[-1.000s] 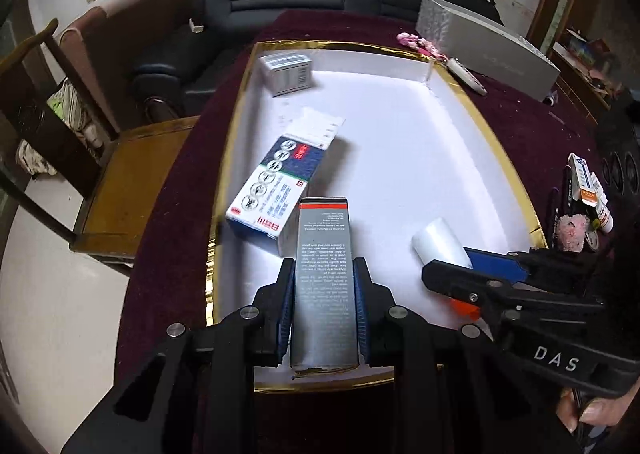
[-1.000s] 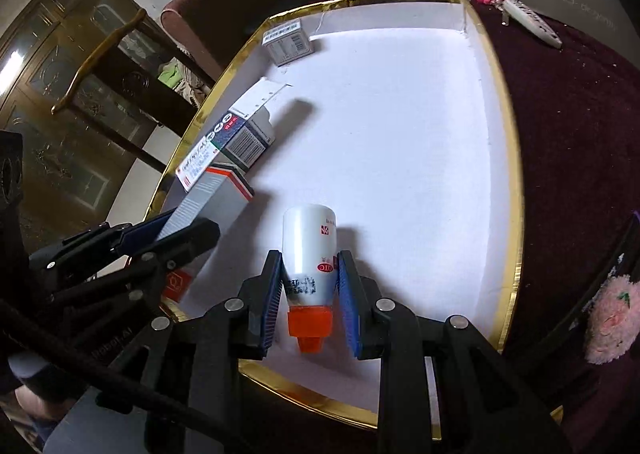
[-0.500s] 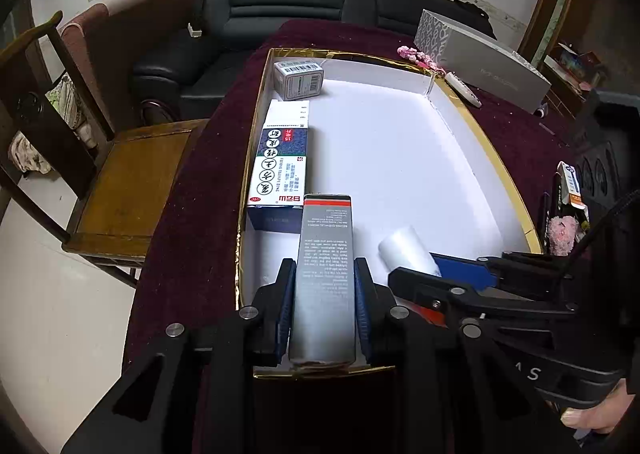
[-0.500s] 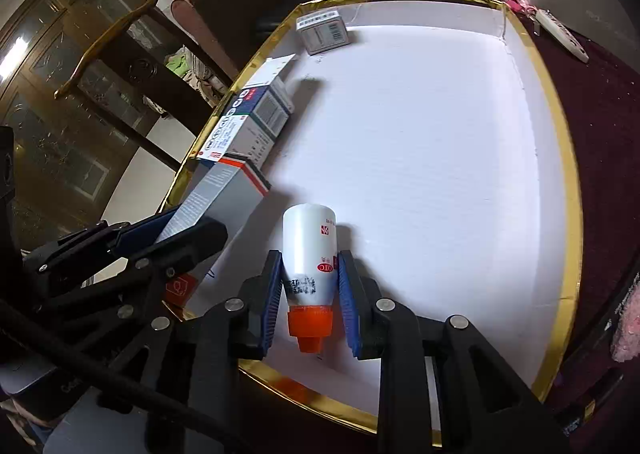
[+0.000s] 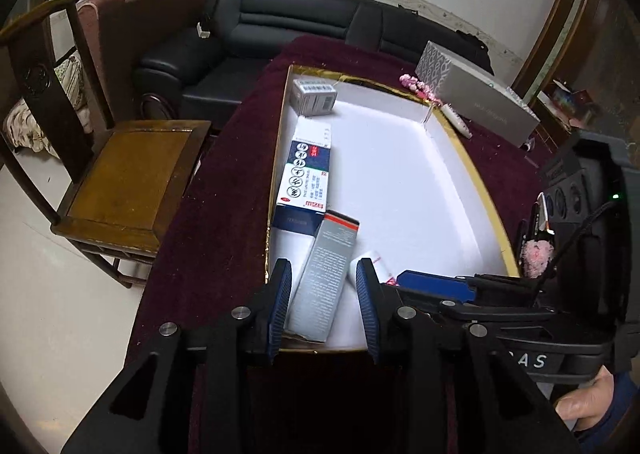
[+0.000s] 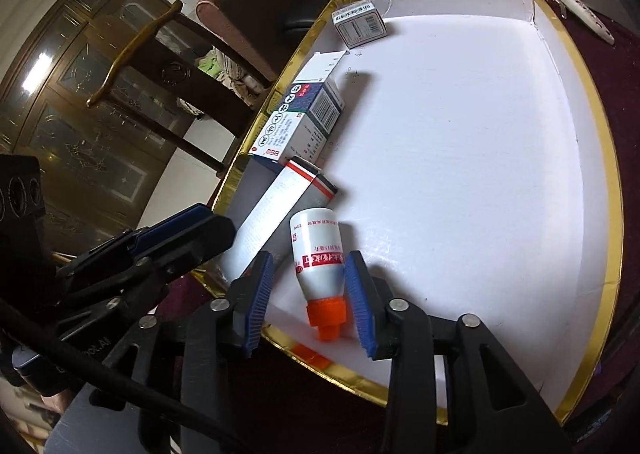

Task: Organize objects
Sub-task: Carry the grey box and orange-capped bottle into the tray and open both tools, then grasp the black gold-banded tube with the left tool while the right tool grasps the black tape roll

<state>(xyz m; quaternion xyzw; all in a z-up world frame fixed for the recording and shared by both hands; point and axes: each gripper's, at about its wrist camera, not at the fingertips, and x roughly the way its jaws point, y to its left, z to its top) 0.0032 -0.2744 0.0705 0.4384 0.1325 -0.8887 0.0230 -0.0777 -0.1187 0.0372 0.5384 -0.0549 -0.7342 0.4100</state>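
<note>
The tray's point(image 6: 608, 213) white floor lies bare across its middle and right. Along the left wall stand a small box point(image 6: 358, 25), a blue carton point(image 6: 298, 119) and a grey carton point(image 6: 276, 213), with a bottle point(image 6: 318, 254) lying just beside the grey one.

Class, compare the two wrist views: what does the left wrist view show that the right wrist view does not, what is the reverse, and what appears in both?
Only the left wrist view shows the black sofa's seat and backrest, the long grey box on the maroon cloth, and the chair's wooden seat.

Only the right wrist view shows the glass-fronted cabinet and the bottle's orange cap.

Both show the gold-rimmed white tray, the small grey box, the blue-and-white box, the grey carton and the white bottle. The left gripper and right gripper are both open.
</note>
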